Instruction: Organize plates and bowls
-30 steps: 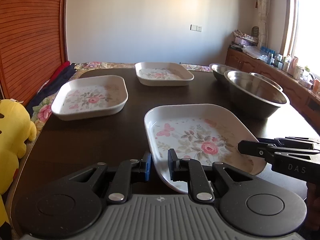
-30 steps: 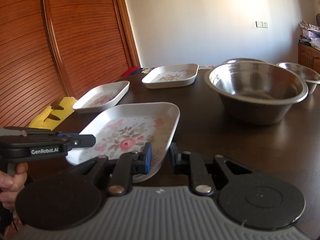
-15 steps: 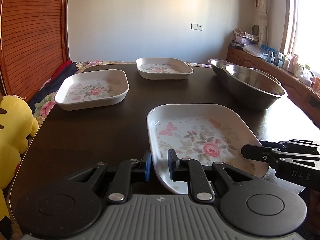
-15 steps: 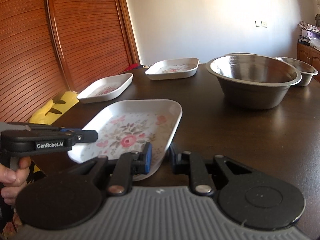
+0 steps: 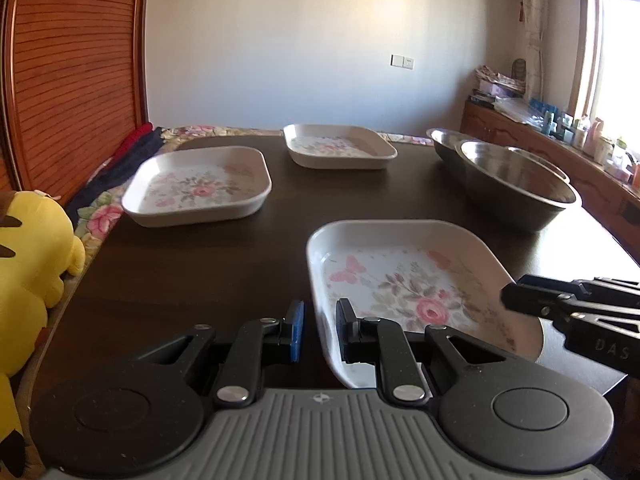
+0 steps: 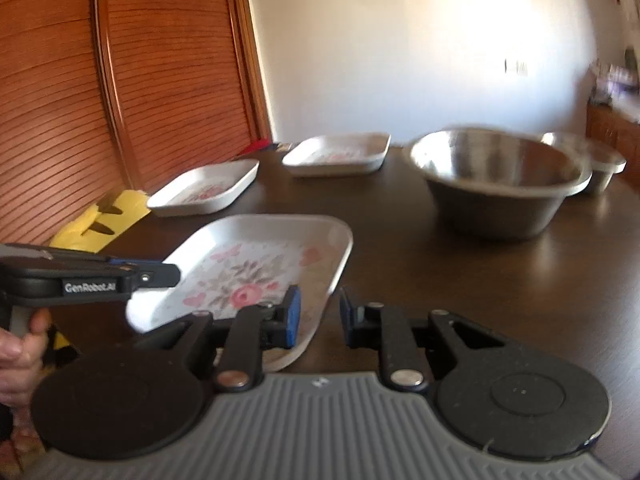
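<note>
A white floral plate (image 5: 408,280) lies at the near edge of the dark table (image 5: 224,264). My left gripper (image 5: 319,330) straddles its near-left rim, jaws slightly apart, not clamped. My right gripper (image 6: 316,316) straddles the same plate (image 6: 256,268) at its near-right rim, jaws wider apart. Two more floral plates stand further back: one at left (image 5: 200,186), one at the far middle (image 5: 340,148). A large steel bowl (image 5: 516,184) and a smaller one (image 5: 444,140) behind it stand at right.
A yellow plush toy (image 5: 28,256) sits off the table's left edge. A wooden slatted door (image 6: 100,80) is at left. A sideboard (image 5: 560,136) with bottles runs along the right wall under the window.
Both grippers have opened a little and released the near plate, the right more widely. Both views dropped lower and closer to the table; the right view is blurred by motion.
</note>
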{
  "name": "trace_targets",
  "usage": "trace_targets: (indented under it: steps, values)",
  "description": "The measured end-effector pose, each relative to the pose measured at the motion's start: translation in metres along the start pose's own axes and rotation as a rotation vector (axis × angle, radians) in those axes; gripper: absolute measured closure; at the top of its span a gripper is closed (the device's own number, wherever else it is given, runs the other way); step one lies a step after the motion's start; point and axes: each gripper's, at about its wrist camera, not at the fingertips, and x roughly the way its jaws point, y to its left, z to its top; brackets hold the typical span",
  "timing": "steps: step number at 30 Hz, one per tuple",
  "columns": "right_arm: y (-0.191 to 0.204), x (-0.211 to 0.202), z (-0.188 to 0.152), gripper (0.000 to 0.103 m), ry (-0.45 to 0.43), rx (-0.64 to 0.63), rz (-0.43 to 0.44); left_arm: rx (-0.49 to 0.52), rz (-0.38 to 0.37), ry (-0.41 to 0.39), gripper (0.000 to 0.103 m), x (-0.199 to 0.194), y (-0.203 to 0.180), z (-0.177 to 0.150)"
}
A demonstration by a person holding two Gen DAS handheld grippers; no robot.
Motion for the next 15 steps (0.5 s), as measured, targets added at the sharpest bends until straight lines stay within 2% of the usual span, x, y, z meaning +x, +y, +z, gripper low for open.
trace_targets:
  steps: [4,7,12,14,15]
  values:
    - [-0.004,-0.005,0.007,0.079,-0.020,0.010,-0.001,0.000,0.006,-0.023,0.084,-0.008,0.003,0.006]
    - [-0.006,-0.008,0.013,0.079,-0.038,0.013,0.004,0.010,0.004,-0.036,0.080,-0.012,0.005,0.012]
    - [-0.004,-0.011,0.025,0.078,-0.061,-0.005,0.015,0.017,0.008,-0.051,0.053,-0.017,0.010,0.024]
    - [0.000,-0.009,0.030,0.072,-0.066,-0.019,0.022,0.024,0.021,-0.052,0.033,-0.016,0.012,0.028]
    - [0.002,-0.008,0.031,0.072,-0.068,-0.026,0.025,0.030,0.028,-0.055,0.029,-0.016,0.013,0.031]
